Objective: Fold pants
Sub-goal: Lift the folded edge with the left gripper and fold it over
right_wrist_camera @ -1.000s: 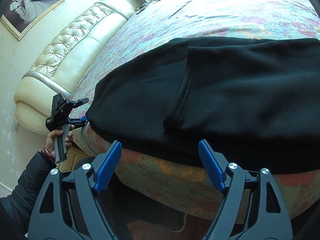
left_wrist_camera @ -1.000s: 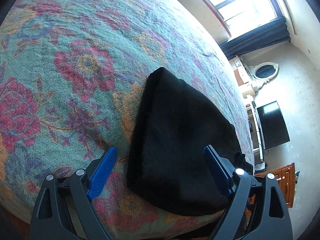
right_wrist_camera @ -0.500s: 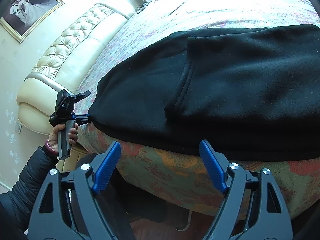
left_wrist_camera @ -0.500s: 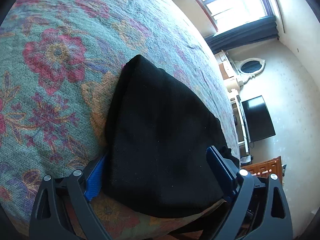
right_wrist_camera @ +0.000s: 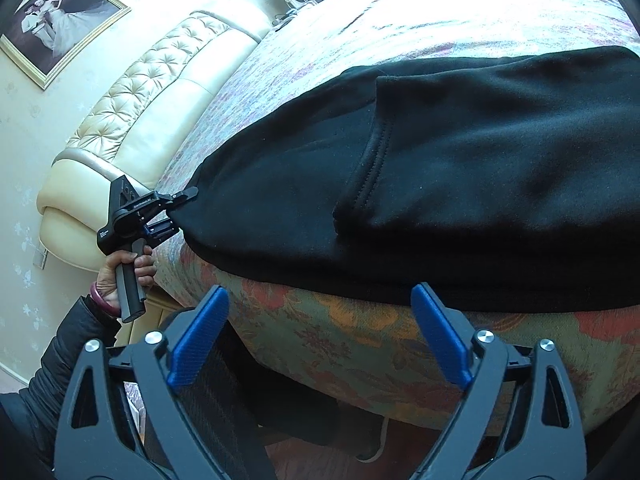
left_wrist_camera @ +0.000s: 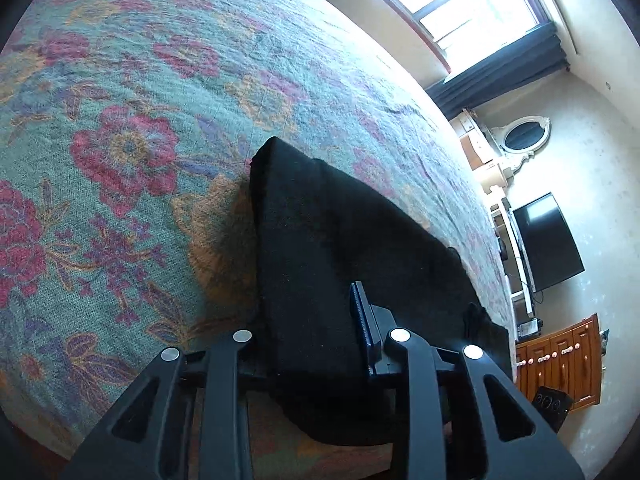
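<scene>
Black pants [right_wrist_camera: 460, 200] lie folded over on the floral bedspread [left_wrist_camera: 140, 120], near the bed's edge. A hemmed upper layer [right_wrist_camera: 372, 168] lies over the lower one. My left gripper [left_wrist_camera: 316, 340] is shut on the end of the pants [left_wrist_camera: 328, 264]; one blue pad [left_wrist_camera: 362, 320] shows, the other is hidden under the cloth. It also shows in the right wrist view [right_wrist_camera: 176, 204], clamped on the pants' left corner. My right gripper [right_wrist_camera: 320, 336] is open and empty, just off the bed's side below the pants' near edge.
A cream tufted headboard [right_wrist_camera: 152, 92] stands at the left. A window with dark curtains [left_wrist_camera: 480, 20], a TV [left_wrist_camera: 548, 240] and a wooden cabinet [left_wrist_camera: 560, 364] are beyond the bed. The bed's side [right_wrist_camera: 360, 340] drops to the floor below my right gripper.
My left gripper moved forward onto the pants' end and shut on it. My right gripper stayed open and moved a little closer to the bed's side.
</scene>
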Tool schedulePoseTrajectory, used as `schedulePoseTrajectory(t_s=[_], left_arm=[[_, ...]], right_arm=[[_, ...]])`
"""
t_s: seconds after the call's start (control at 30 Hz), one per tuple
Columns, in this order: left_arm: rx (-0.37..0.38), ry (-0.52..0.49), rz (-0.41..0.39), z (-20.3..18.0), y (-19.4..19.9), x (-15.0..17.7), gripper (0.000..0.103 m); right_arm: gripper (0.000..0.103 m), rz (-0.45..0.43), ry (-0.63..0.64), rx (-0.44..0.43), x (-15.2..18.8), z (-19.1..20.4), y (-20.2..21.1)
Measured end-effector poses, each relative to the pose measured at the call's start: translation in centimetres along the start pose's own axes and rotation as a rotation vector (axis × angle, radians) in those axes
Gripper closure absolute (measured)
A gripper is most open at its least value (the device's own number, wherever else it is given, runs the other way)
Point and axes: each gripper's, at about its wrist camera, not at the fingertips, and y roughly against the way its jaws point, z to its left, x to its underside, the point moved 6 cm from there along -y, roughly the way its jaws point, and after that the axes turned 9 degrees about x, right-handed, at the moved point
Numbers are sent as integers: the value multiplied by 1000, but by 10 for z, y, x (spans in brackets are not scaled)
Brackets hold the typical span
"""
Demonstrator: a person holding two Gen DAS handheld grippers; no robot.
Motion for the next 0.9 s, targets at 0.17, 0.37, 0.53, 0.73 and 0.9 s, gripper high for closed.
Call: schedulePoseTrajectory(t_s=[0.17, 0.37, 0.53, 0.73, 0.9], left_arm=[[24, -15, -10, -20, 0, -4, 73], [49, -54, -30, -49, -2, -12, 73], [84, -107, -42, -81, -5, -17, 73], [143, -176, -39, -130, -11, -19, 73], [107, -223, -16, -138, -16, -14, 73]], right_arm=[[5, -9, -7, 6, -1, -1, 1], [2, -13, -24, -1, -1, 1, -1], [2, -8, -115, -13, 2, -8, 0], [2, -12, -138, -7, 4, -13, 3], [2, -15, -144, -25, 4, -10, 5]])
